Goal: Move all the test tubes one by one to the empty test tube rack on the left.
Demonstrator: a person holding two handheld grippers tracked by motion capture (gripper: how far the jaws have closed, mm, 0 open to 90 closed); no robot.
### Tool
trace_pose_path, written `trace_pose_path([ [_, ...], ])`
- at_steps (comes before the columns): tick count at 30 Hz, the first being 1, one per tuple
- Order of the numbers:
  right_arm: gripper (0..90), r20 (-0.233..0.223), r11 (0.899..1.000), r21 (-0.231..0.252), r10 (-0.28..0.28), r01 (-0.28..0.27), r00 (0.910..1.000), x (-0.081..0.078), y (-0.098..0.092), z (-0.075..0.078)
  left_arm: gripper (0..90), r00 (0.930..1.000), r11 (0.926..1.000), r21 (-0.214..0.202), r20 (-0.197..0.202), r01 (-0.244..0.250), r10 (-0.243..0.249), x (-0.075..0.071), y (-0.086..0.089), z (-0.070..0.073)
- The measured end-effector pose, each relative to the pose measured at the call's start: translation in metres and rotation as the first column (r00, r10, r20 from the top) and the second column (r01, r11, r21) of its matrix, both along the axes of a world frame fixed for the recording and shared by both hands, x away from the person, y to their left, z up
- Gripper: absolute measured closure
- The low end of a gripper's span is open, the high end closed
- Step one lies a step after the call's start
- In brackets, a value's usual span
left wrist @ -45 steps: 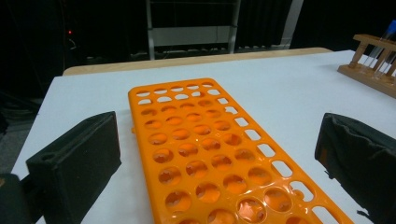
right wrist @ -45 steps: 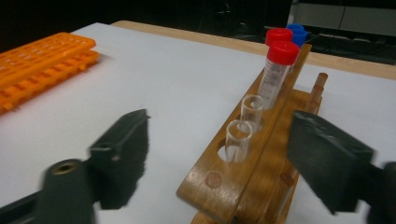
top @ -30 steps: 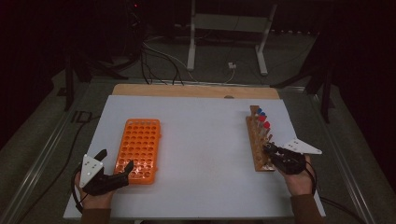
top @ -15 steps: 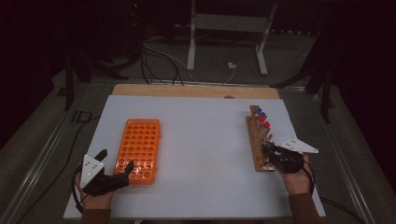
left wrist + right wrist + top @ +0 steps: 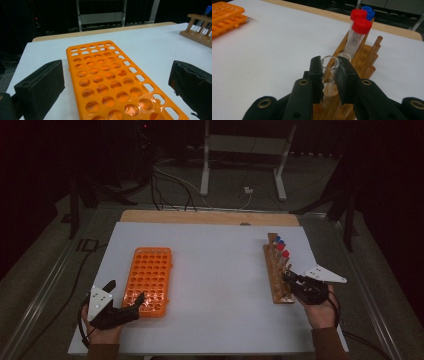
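High view: my left hand-held gripper (image 5: pixel 125 296) sits at the near left of the white table (image 5: pixel 220 270), jaws spread wide, one tip at the near corner of the orange rack (image 5: pixel 149 281), the other out to the rack's left. My right hand-held gripper (image 5: pixel 288 278) is at the near end of the wooden rack (image 5: pixel 276 270), which stands well apart from the orange one. Capped tubes rise just beyond its tips, red caps (image 5: pixel 284 251) closer, blue caps (image 5: pixel 278 240) behind.

Left gripper view: my two black jaws stand far apart, holding nothing. The orange rack (image 5: pixel 112 82) runs forward between them, every well I can see bare (near wells glossy, hard to read). The wooden rack (image 5: pixel 198 31) shows far off to my right.

Right gripper view: my jaws are drawn in on an uncapped clear tube (image 5: pixel 329 75), one pad (image 5: pixel 315 75) against each side just below its rim. The tube stands upright in a hole of the wooden rack (image 5: pixel 362 62). Directly beyond it are two red-capped tubes (image 5: pixel 358 37), then a blue cap (image 5: pixel 368 12). The orange rack's corner (image 5: pixel 227 17) lies far off to my left.
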State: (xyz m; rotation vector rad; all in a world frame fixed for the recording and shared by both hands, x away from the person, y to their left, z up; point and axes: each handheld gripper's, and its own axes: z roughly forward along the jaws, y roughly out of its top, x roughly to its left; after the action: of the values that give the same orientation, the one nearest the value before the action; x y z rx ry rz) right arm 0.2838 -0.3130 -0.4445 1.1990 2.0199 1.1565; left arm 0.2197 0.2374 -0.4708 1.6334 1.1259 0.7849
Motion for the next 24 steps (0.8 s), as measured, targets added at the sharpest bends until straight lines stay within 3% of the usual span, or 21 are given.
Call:
trace_pose_path([
  [17,76.4,0.045,1.000,-0.019,0.019,-0.018,0.9988,-0.003,0.001,0.044,0.8,1.0000,0.9999,0.009,-0.006,0.006,-0.006,0.000,-0.002,-0.001],
  [24,76.4,0.066,0.999,0.000,0.037,-0.037,0.9972,-0.004,0.003,0.056,0.8,0.9997,0.9996,0.014,0.004,0.022,-0.023,-0.001,-0.010,0.002],
])
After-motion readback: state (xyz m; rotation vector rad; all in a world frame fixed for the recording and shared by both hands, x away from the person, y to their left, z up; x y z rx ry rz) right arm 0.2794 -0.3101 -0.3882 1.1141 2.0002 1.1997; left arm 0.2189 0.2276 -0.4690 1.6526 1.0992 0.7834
